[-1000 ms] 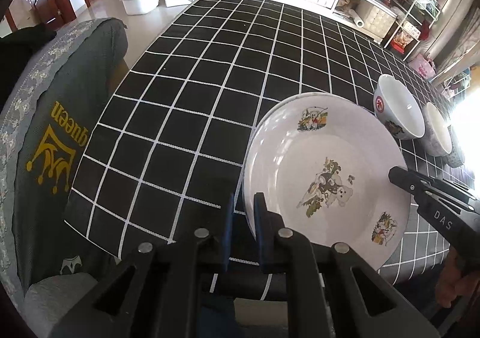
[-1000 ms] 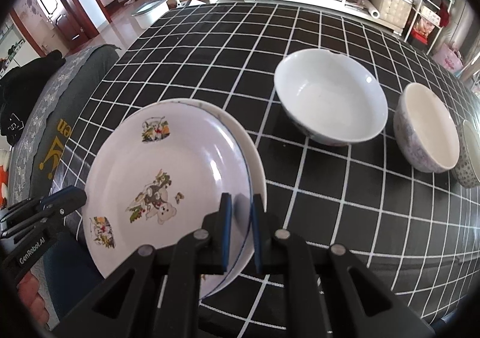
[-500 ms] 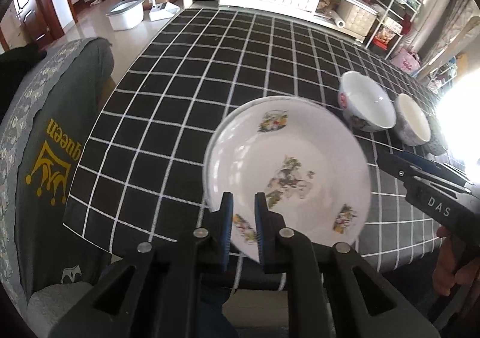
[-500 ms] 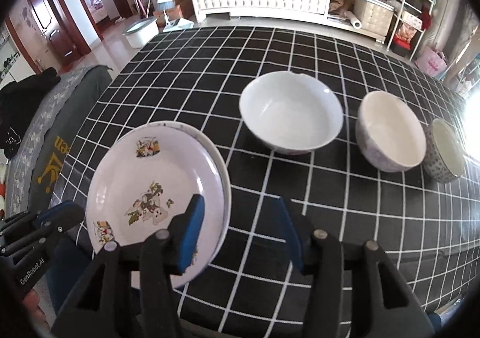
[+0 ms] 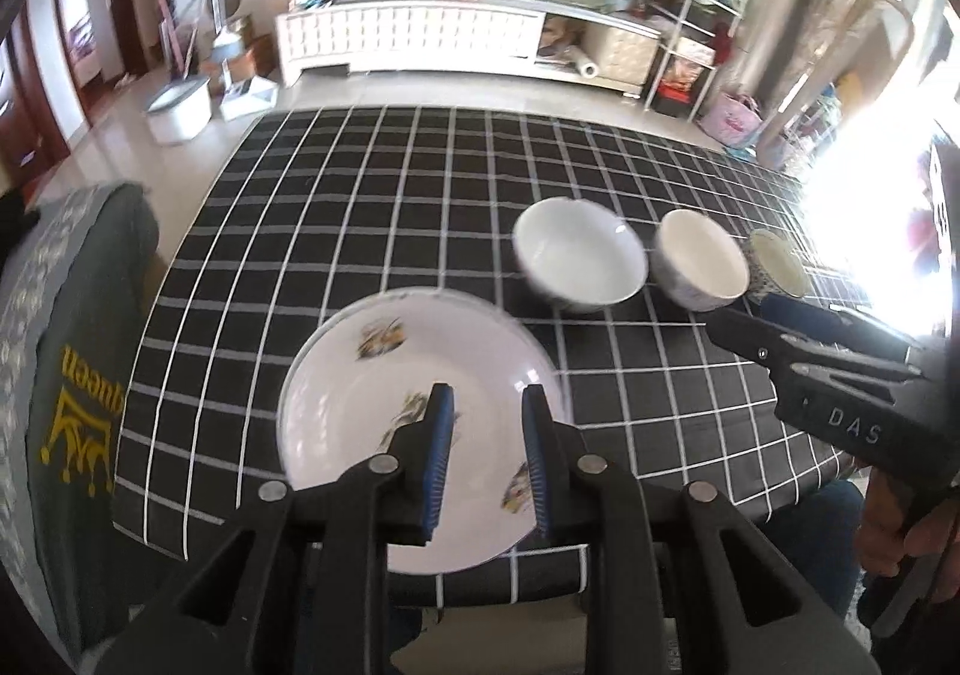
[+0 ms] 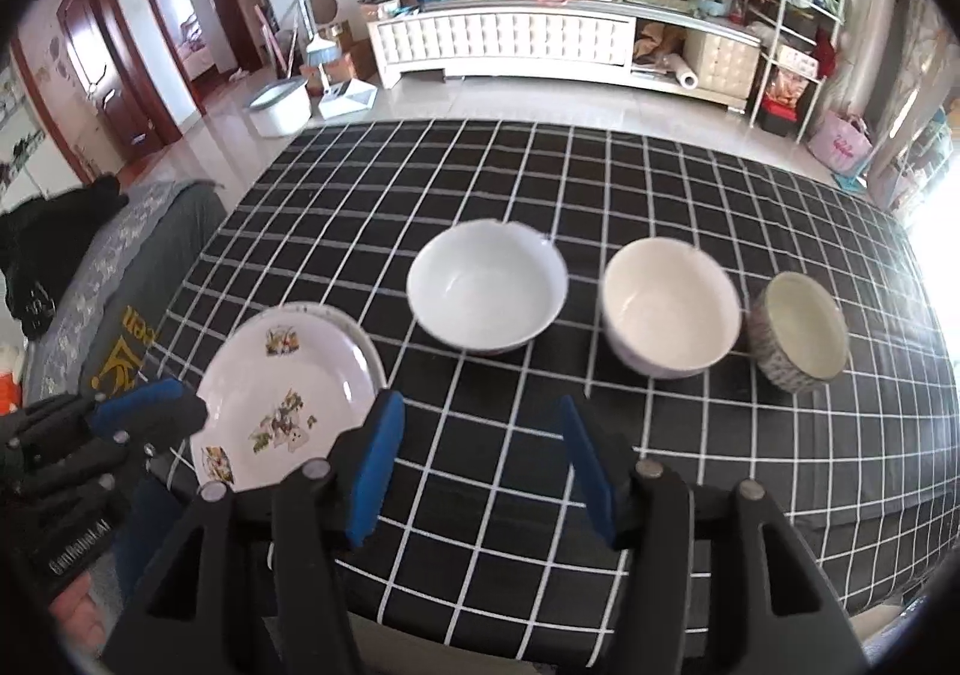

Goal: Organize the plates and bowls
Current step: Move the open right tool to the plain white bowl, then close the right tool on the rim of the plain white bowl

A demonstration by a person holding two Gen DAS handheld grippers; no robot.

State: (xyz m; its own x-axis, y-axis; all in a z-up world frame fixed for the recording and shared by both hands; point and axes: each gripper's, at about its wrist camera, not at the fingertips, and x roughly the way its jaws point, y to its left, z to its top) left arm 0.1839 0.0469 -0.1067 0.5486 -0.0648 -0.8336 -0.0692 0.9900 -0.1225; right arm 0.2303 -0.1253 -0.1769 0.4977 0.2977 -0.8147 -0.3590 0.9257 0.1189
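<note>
Plates lie stacked at the near left edge of the checked surface, a decorated one on top (apparently done). To their right, the large bowl, medium bowl and small bowl stand unnested. Left gripper and right gripper have just been opening, fingers released, holding nothing.

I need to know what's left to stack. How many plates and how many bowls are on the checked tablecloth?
Plates: 2, a cartoon plate lying on a second plate, only its rim showing
Bowls: 3, large white bowl, cream bowl, small patterned bowl
Total: 5
</note>
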